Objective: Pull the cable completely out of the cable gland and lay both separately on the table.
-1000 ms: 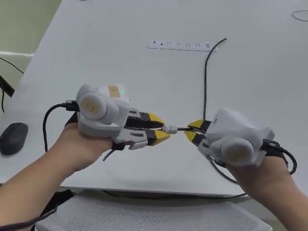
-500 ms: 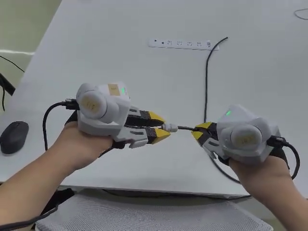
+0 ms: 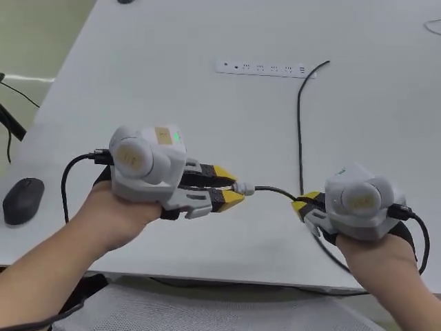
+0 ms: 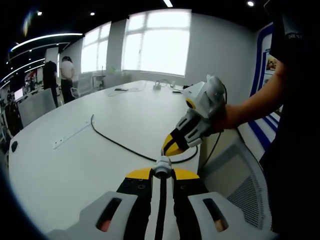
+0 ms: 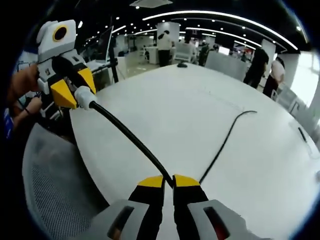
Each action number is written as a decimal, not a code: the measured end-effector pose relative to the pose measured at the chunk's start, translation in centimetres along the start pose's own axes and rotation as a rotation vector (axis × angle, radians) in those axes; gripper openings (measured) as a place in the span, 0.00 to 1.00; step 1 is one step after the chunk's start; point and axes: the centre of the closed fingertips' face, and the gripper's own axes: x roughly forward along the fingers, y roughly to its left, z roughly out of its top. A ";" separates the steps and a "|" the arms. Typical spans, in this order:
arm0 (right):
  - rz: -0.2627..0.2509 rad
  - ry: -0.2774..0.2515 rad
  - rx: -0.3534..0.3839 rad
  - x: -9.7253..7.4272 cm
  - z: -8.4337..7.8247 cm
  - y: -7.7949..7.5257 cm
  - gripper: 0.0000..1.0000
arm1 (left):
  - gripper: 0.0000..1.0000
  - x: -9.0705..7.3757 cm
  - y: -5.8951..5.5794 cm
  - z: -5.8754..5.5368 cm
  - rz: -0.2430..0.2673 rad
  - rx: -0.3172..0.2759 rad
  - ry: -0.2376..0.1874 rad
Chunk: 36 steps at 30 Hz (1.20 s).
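Note:
The small white cable gland point(image 3: 242, 187) sits pinched at the yellow tips of my left gripper point(image 3: 234, 188), which is shut on it; it shows close up point(image 4: 162, 166) and from the other side point(image 5: 84, 97). A black cable point(image 3: 275, 192) runs out of the gland to my right gripper point(image 3: 303, 204), which is shut on it point(image 5: 131, 137). Past that grip the cable point(image 3: 299, 131) trails away across the white table point(image 3: 207, 103). Both grippers hang just above the table's near edge, a short span of cable between them.
A white power strip point(image 3: 263, 68) lies at the far middle of the table. A dark mouse point(image 3: 22, 200) rests at the left edge. A mesh chair seat point(image 3: 207, 307) is below the near edge. People stand in the background point(image 5: 262, 65).
My right gripper has moved right and down, away from the left one, and more black cable now shows between the gland and its tips. The left gripper held still.

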 end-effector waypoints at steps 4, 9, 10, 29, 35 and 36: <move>0.007 -0.002 0.044 0.3 -0.5 -0.3 0.01 | 0.15 0.0 0.0 -0.1 -0.002 -0.001 0.004; 0.002 -0.006 0.018 0.2 -0.4 -0.3 0.01 | 0.15 0.2 0.0 -0.1 -0.005 -0.004 0.003; 0.001 -0.007 0.015 0.2 -0.3 -0.4 0.01 | 0.15 0.2 0.0 0.0 -0.005 -0.004 0.004; -0.015 -0.080 -0.284 -1.6 2.3 0.0 0.10 | 0.15 0.3 -0.2 -0.3 -0.005 -0.010 0.009; 0.041 -0.131 -0.446 -2.3 4.6 3.0 0.16 | 0.15 0.4 -0.2 -0.2 -0.009 -0.013 0.009; 0.049 -0.133 -0.467 -2.4 4.8 3.3 0.16 | 0.15 0.4 -0.2 -0.2 -0.010 -0.013 0.009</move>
